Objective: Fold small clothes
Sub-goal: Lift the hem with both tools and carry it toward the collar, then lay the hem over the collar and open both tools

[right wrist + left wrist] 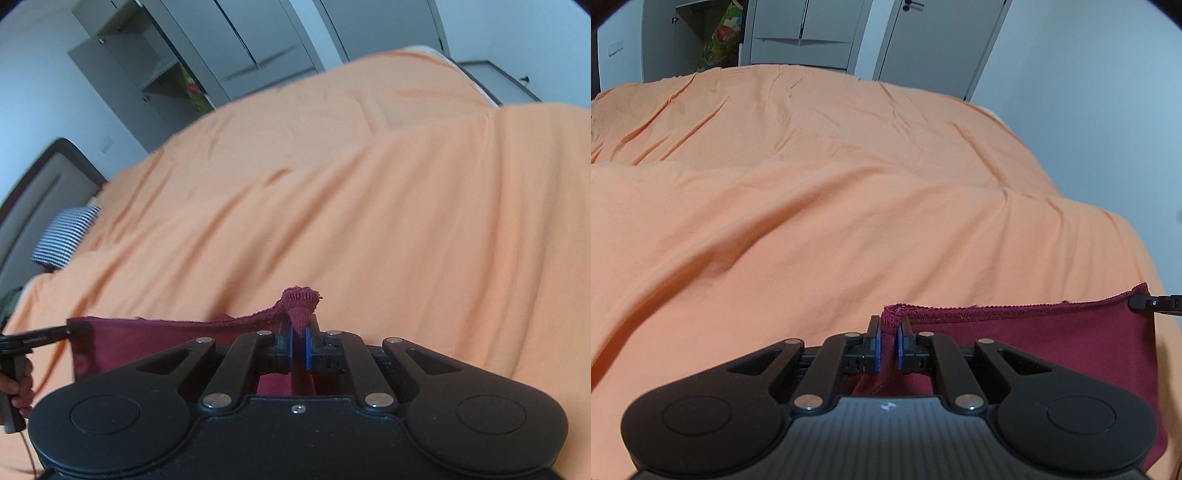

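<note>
Maroon garment (pixel 1052 332) (stretched taut) pinched at corners by left claw (pixel 888 334) and right claw (pixel 298 338).

- The maroon garment (pixel 1034 332) is seen as matt knit cloth with a rough overlocked hem.
- The orange bedspread (pixel 812 221) is seen as matt, creased woven cloth.
- The left gripper (pixel 888 343) is made of matt black plastic, with shiny metal pins and blue pads.

Right gripper (pixel 298 334) pinches a bunched corner of a maroon garment (pixel 147 341), held over an orange bedspread (pixel 332 206). Left gripper (pixel 74 328) grips the opposite corner. Striped pillow (pixel 64 236) lies at left.
</note>
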A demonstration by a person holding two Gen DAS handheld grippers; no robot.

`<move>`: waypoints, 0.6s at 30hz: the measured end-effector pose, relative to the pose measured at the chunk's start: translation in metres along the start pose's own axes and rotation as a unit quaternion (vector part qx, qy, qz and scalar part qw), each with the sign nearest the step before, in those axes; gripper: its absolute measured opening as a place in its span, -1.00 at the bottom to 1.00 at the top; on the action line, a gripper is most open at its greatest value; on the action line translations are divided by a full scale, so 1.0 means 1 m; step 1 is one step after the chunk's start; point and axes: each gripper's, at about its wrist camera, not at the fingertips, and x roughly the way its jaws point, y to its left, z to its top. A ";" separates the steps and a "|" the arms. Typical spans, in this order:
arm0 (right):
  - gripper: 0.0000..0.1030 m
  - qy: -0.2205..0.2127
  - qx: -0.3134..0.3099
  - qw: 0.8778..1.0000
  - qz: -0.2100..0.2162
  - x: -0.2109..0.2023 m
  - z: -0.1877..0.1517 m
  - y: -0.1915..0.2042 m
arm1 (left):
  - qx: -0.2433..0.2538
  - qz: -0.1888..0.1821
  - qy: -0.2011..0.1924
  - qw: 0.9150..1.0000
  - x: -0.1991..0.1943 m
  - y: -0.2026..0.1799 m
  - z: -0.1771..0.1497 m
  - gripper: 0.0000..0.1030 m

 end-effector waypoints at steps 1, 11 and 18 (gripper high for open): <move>-0.89 0.005 -0.002 1.000 -0.007 0.006 -0.001 -0.001 | 0.002 0.003 0.006 1.000 0.005 0.001 -0.001 -0.85; -0.56 -0.005 0.012 1.000 -0.028 0.005 -0.011 -0.001 | -0.008 0.026 0.021 0.999 0.010 0.000 -0.003 -0.62; -0.42 -0.036 0.035 0.999 -0.006 -0.048 -0.034 -0.007 | -0.033 0.041 -0.005 0.999 -0.026 0.012 -0.013 0.08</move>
